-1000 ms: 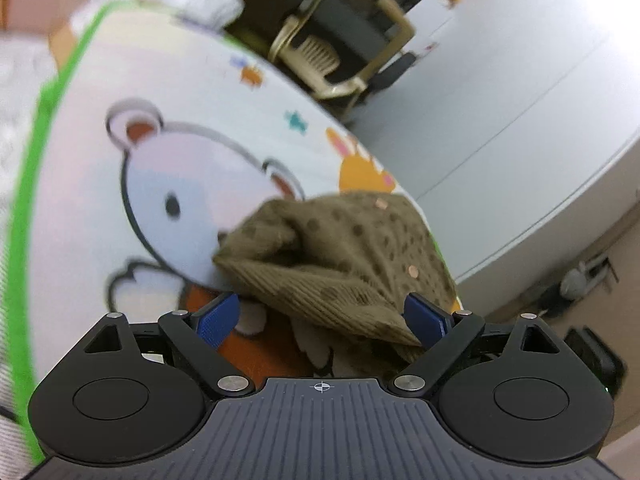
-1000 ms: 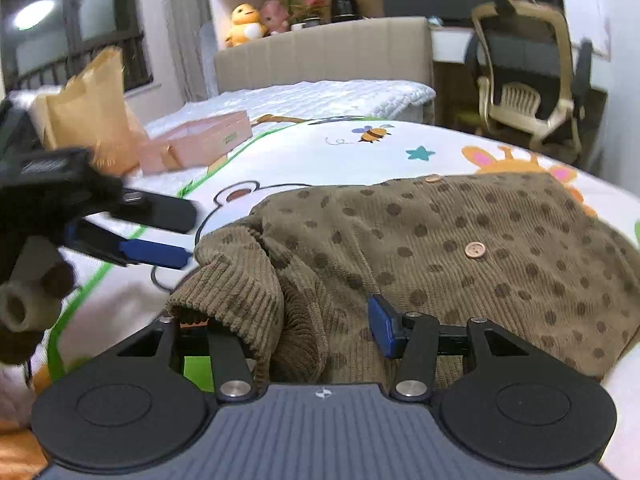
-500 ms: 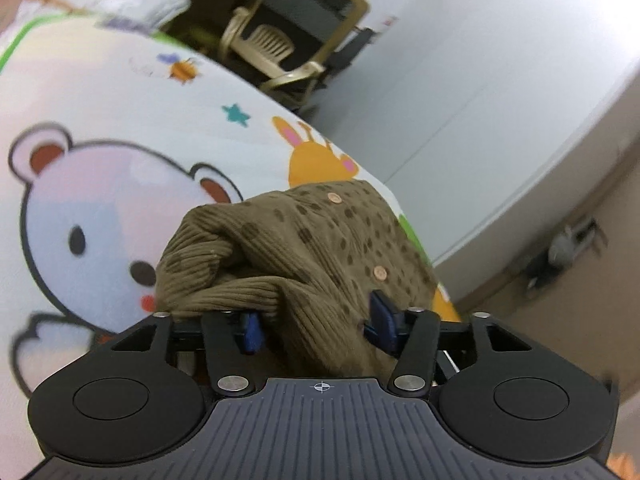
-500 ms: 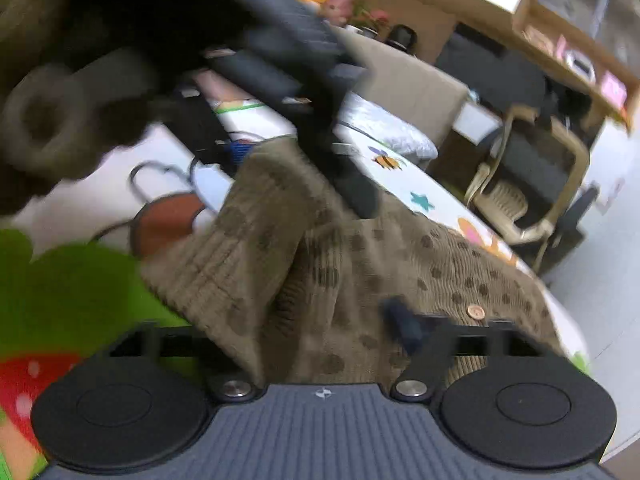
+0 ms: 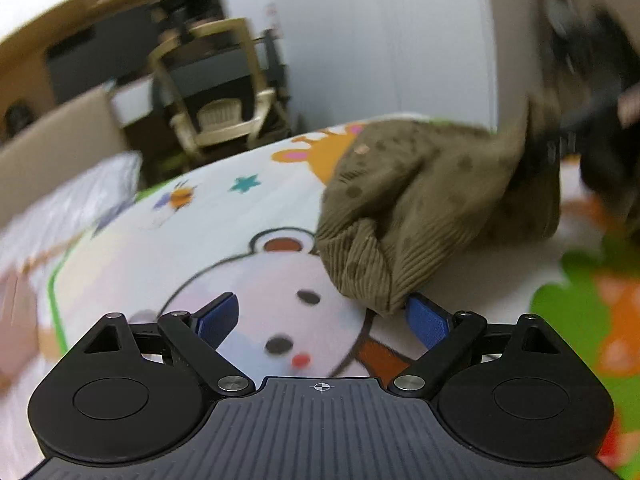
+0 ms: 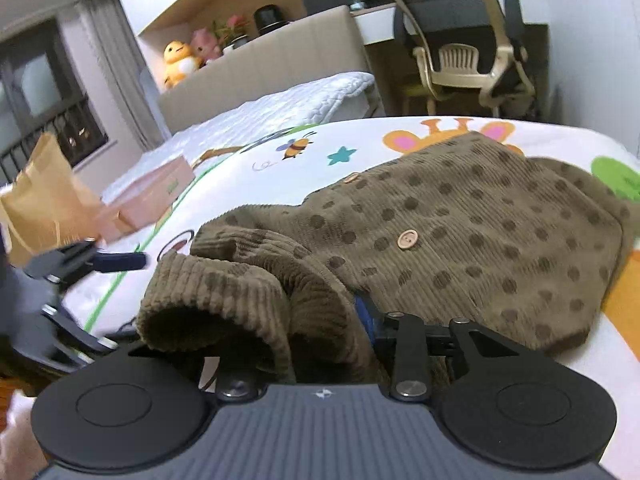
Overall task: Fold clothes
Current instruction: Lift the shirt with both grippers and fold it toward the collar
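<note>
Left gripper [image 5: 322, 318]: jaws have just been opening, now spread wide, nothing between the pads; the ribbed cuff touches only its right finger.

Brown dotted garment [image 6: 460, 240] lies on the cartoon mat [image 6: 360, 140], sleeve bunched toward the near edge.

Right gripper [image 6: 320, 320]: jaws have just been closing, now clamped on the sleeve fold, probably to carry it across the body for 1 fold.

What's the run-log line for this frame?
left tongs: open, just released | right tongs: closing on cardigan cuff | cardigan: on mat
</note>
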Tool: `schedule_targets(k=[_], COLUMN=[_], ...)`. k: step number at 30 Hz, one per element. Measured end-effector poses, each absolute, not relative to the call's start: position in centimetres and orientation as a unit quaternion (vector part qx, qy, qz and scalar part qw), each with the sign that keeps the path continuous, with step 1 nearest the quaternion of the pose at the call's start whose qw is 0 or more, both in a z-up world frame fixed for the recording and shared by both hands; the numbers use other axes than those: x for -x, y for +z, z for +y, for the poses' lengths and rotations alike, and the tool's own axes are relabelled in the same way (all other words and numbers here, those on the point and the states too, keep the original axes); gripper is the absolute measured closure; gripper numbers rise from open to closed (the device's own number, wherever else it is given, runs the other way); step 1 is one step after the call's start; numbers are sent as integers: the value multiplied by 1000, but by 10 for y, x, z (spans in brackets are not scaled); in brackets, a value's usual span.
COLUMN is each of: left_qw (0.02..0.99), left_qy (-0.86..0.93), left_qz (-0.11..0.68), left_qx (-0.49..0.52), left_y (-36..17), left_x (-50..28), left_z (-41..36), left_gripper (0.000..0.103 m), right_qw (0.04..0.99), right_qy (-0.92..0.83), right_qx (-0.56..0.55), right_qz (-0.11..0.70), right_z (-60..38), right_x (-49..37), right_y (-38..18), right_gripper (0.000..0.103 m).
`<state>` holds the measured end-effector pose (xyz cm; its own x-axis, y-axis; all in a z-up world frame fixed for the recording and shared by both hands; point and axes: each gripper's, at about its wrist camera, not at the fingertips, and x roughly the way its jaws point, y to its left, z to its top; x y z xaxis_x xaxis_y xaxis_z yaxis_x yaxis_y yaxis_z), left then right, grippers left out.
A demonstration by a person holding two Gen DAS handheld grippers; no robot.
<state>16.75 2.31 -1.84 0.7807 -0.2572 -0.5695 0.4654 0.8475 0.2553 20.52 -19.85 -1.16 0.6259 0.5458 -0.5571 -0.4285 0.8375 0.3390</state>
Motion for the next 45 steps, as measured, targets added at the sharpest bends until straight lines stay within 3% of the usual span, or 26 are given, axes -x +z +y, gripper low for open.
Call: schedule_targets(k=[4, 8, 11, 13, 16, 19, 24, 32, 38, 45], left_qw=[908, 911, 917, 916, 913, 912, 914, 922, 925, 926], left_qy=[-220, -225, -230, -243, -257, -274, -298, -302, -311, -304], left_qz=[209, 168, 148, 142, 138, 150, 173, 169, 161, 208], left_qx=[-290, -303, -291, -286, -284, -266, -216, -174, -146, -88], left_y=[-36, -43, -45, -44, -44, -42, -24, 34, 47, 36], left_x=[-180, -198, -211, -211, -204, -186, -136, -75, -163, -262], left_z=[-11, -34, -46, -51, -56, -50, -33, -6, -37, -62], left_gripper=[9, 10, 29, 54, 65, 69, 70, 69, 62, 37], right_qw=[899, 918, 923, 921, 908, 895, 879, 875, 914, 918], right_qy=[265, 256, 256, 255, 270, 288, 337, 397, 315, 255], right_qx=[-94, -7, 70, 129, 174, 199, 173, 144, 127, 64], right_qz=[335, 303, 280, 263, 267, 276, 291, 236, 223, 297], right_z=[-208, -200, -186, -176, -167, -160, -159, -175, -213, -264], right_x=[-210, -205, -193, -182, -166, -146, -105, -68, -138, -240], right_y=[-10, -9, -7, -5, -1, 3, 24, 82, 83, 34], right_gripper=[72, 72, 74, 83, 85, 87, 88, 89, 89, 86])
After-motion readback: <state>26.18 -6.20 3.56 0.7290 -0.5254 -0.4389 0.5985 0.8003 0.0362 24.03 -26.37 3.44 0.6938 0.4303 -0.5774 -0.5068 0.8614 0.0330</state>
